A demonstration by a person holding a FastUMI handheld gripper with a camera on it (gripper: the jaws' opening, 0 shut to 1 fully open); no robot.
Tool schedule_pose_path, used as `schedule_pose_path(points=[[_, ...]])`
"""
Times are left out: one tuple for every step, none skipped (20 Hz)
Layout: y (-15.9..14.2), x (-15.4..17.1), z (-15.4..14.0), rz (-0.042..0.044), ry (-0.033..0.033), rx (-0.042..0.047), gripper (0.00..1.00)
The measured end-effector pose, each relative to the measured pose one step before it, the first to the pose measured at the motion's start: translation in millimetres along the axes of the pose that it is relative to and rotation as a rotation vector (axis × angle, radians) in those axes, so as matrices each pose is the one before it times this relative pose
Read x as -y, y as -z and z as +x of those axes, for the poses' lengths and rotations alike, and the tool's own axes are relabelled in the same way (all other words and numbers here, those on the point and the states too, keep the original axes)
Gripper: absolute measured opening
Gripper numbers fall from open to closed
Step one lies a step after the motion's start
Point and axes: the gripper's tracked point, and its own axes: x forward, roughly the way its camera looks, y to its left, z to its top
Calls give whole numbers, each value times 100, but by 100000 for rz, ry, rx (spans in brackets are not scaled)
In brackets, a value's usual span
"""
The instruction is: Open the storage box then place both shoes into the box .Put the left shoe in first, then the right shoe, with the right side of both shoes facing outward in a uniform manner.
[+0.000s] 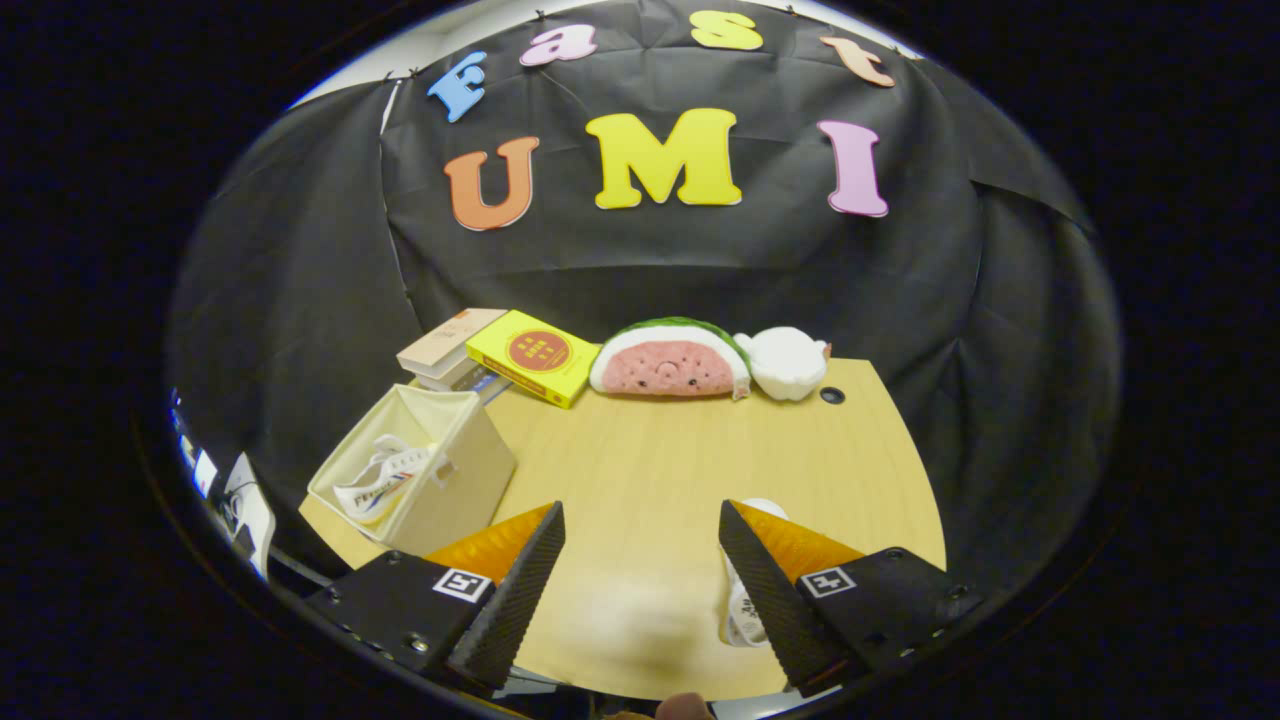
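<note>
A cream fabric storage box (455,490) stands open on the wooden table (680,450), just beyond my left finger. One white shoe (378,478) with red and blue markings lies inside it. A second white shoe (742,600) lies on the table under my right finger, mostly hidden by it. My gripper (640,530) is open above the near part of the table, with nothing between its fingers.
At the back of the table lie a stack of books with a yellow box (532,356) on top, a watermelon-slice plush (670,362) and a white plush (786,362). A dark cable hole (831,395) is near the back right.
</note>
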Motion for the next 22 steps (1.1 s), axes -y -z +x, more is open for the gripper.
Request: schedule_pose_path(points=[[819, 1879, 92, 123, 1201, -1701, 96], [979, 1625, 240, 165, 812, -2014, 96], [842, 1582, 337, 300, 720, -2042, 96], [815, 1495, 510, -68, 716, -1826, 96], [863, 1403, 693, -281, 410, -1713, 96], [963, 1201, 837, -104, 138, -2099, 96], [1104, 1020, 857, -488, 409, -2869, 96], [1123, 870, 1093, -695, 81, -2740, 96], [1183, 625, 873, -1385, -60, -3338, 96], [1203, 580, 1039, -1510, -347, -3297, 96], [1070, 510, 1226, -1387, 128, -3062, 96], [846, 361, 1243, -554, -216, -3495, 96], [549, 74, 826, 518, -1125, -3726, 96], [420, 68, 1028, 1492, -1042, -2402, 96], [32, 182, 890, 1318, -610, -1580, 96], [-210, 172, 652, 1154, -667, -1092, 96], [-230, 38, 750, 612, -626, -781, 96], [-367, 13, 534, 106, -454, -1085, 92], [-160, -121, 419, 235, -791, -872, 84], [39, -271, 614, 361, -940, -1378, 76], [-3, -257, 301, 438, -1537, -1078, 65], [-117, -217, 389, 1453, -895, -1209, 55]])
